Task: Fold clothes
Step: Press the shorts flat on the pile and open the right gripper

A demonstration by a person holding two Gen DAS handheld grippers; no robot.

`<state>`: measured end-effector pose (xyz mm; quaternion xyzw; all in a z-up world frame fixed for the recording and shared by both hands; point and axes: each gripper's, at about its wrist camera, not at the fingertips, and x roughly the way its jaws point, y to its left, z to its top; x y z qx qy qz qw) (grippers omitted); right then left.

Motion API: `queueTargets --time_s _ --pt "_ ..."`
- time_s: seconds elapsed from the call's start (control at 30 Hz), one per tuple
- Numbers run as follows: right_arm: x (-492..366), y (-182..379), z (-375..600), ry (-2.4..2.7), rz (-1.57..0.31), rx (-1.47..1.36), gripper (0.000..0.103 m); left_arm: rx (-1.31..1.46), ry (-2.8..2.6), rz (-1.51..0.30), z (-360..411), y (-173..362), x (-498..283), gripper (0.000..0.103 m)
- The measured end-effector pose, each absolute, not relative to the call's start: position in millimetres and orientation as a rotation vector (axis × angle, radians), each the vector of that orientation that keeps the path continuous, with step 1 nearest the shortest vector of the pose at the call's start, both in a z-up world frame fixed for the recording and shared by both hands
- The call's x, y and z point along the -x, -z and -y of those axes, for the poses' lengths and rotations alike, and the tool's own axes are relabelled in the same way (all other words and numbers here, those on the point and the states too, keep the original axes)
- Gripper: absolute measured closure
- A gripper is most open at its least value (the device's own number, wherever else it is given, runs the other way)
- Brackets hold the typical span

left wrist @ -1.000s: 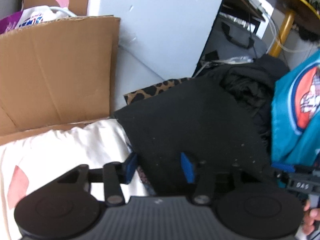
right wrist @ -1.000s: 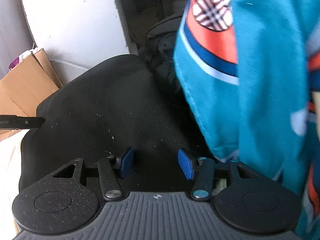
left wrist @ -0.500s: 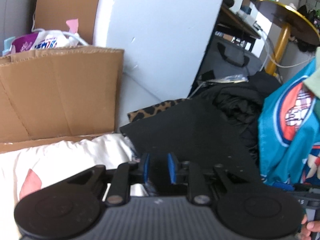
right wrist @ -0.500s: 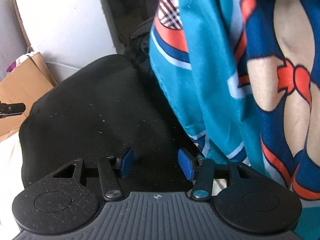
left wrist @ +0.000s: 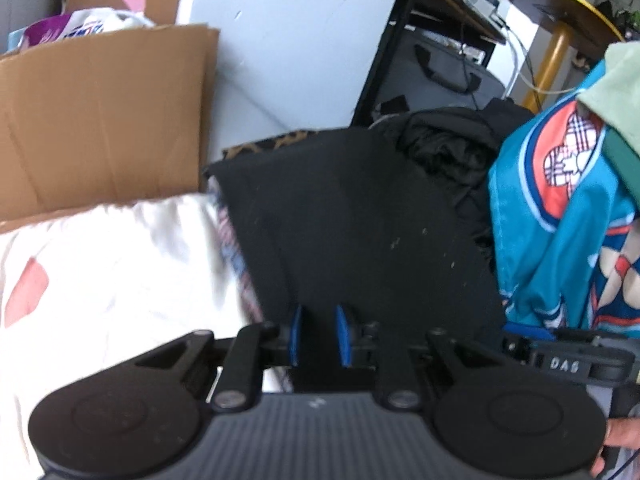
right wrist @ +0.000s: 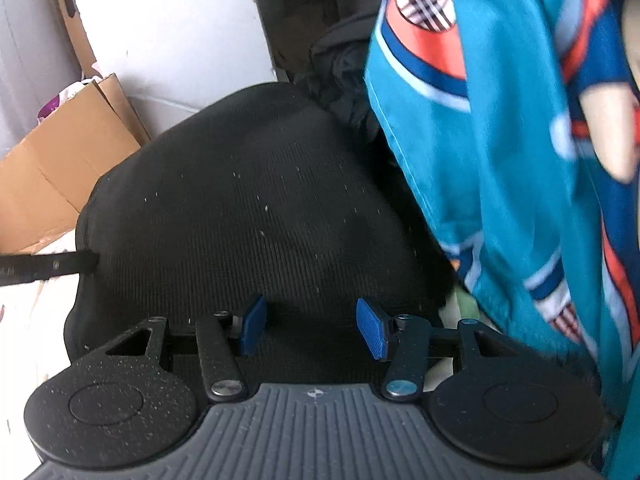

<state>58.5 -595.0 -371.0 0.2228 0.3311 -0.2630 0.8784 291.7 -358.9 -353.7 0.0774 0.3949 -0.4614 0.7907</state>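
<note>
A black garment (left wrist: pixel 360 232) lies spread flat; it also fills the middle of the right wrist view (right wrist: pixel 256 208). My left gripper (left wrist: pixel 319 336) sits at its near left edge, fingers drawn close with black cloth between the blue pads. From the right wrist view one left finger (right wrist: pixel 48 268) meets that edge. My right gripper (right wrist: pixel 312 326) stands open just over the garment's near side, nothing between its pads; its body (left wrist: pixel 560 360) shows at the lower right. A teal printed garment (right wrist: pixel 500 160) hangs at the right, also seen from the left wrist (left wrist: pixel 560 240).
A white sheet with a pink patch (left wrist: pixel 100 280) lies to the left. A cardboard box (left wrist: pixel 100 120) stands behind it against a white panel (left wrist: pixel 300 40). A crumpled black heap (left wrist: pixel 448 144) and a leopard-print cloth (left wrist: pixel 272 144) lie beyond. A hand (left wrist: pixel 620 436) is at the lower right.
My left gripper's fingers went from wide open to close together on the black garment's left edge. The teal garment swung in the right wrist view. The right gripper stayed open.
</note>
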Motion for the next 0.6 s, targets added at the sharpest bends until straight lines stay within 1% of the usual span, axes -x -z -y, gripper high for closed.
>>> queueTargets --time_s 0.2,0.23,0.27,0.3,0.33,0.37,0.4,0.43,0.47,0.5,0.53,0.57,0.6 --pt "-51 367 584 0.552 -0.707 -0.499 0.046 -0.182 0.957 -0.898 339 355 -288 0.078" --pt "-50 366 582 0.553 -0.710 -0.505 0.046 -0.184 0.952 -0.908 335 353 -288 0.075" --pt "-48 366 580 0.553 -0.713 -0.511 0.046 -0.185 0.947 -0.919 332 351 -288 0.067" --pt "-49 363 579 0.552 -0.715 -0.515 0.046 -0.188 0.941 -0.926 328 349 -288 0.062" --pt "-50 360 578 0.549 -0.716 -0.517 0.045 -0.193 0.939 -0.930 325 346 -288 0.053" --pt "-52 355 577 0.549 -0.719 -0.519 0.043 -0.199 0.938 -0.935 322 343 -289 0.047" --pt "-52 351 577 0.552 -0.726 -0.521 0.037 -0.205 0.934 -0.945 319 341 -290 0.046" --pt "-53 347 576 0.557 -0.732 -0.522 0.028 -0.212 0.927 -0.959 317 338 -292 0.042" --pt "-52 343 575 0.562 -0.741 -0.525 0.025 -0.219 0.918 -0.975 314 335 -293 0.035" --pt "-52 339 574 0.568 -0.752 -0.531 0.018 -0.223 0.909 -0.985 312 331 -294 0.032" --pt "-51 335 573 0.573 -0.762 -0.536 0.013 -0.228 0.901 -0.994 309 328 -295 0.027" --pt "-51 331 572 0.572 -0.772 -0.546 0.011 -0.229 0.898 -1.003 307 323 -296 0.020" --pt "-51 326 571 0.567 -0.783 -0.556 0.008 -0.229 0.898 -1.012 304 318 -296 0.016"
